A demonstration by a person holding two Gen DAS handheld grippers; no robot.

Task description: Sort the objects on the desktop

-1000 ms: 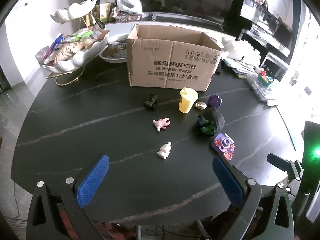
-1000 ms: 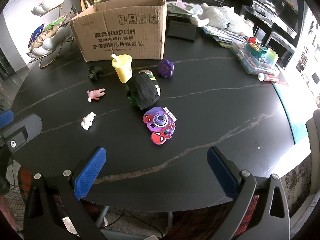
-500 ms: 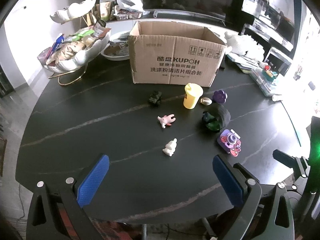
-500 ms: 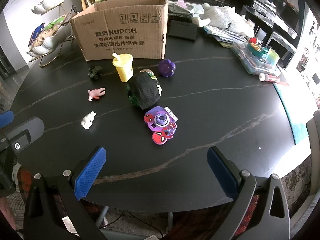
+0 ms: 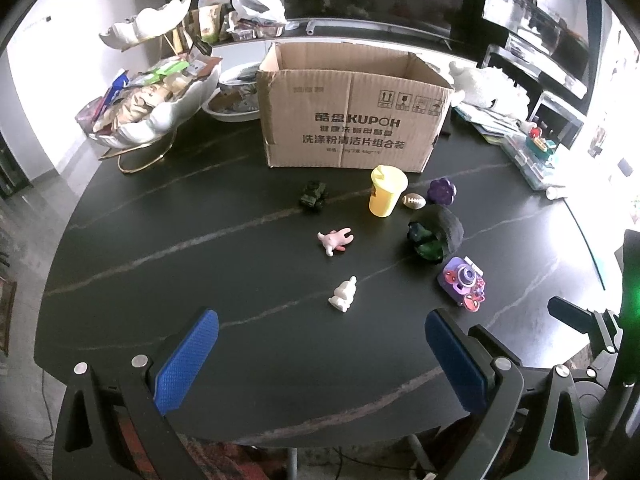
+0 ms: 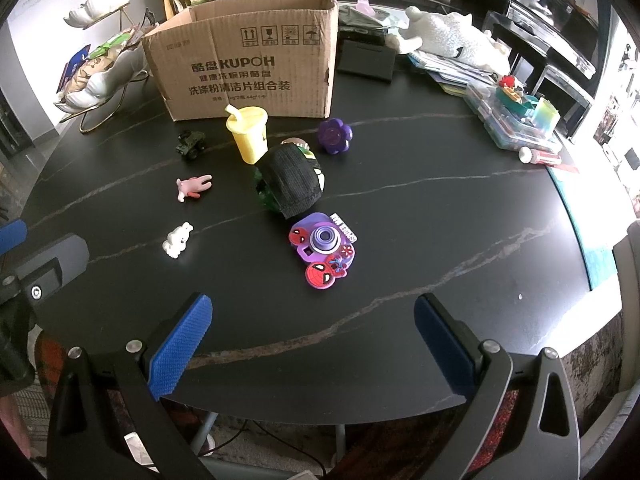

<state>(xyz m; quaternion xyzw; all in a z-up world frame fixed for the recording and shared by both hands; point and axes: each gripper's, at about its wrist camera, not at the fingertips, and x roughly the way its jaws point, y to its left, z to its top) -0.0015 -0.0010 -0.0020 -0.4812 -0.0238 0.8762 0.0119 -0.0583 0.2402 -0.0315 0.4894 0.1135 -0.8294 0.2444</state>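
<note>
**Left wrist view pulls back; toys lie untouched on the table**

Left wrist view: compared with a second ago, the left tongs (image 5: 322, 354) have drawn back and shifted, so the cardboard box (image 5: 352, 120) and toys sit a little farther toward twelve o'clock and more of the black table (image 5: 160, 248) shows. The right wrist view is almost unchanged. Nothing on the table has moved.

Both tongs are spread wide and empty, the right tongs (image 6: 312, 344) hovering over the near table edge.

The toys lie in a loose cluster in front of the open box. The yellow cup (image 5: 386, 196) stands upright just before the box, a small football (image 5: 414, 201) at its three o'clock and a purple flower (image 5: 441, 191) beyond that. A dark green toy truck (image 5: 314, 197) sits at the cup's nine o'clock. A pink figure (image 5: 335, 240) lies on its side toward six o'clock, with a white figure (image 5: 343, 294) farther down. A black and green bundle (image 5: 434, 234) rests between the football and the purple toy camera (image 5: 462, 285), which lies flat. In the right wrist view the camera (image 6: 323, 247) lies at twelve o'clock from the right tongs, touching or just beside the bundle (image 6: 291, 181).
</note>
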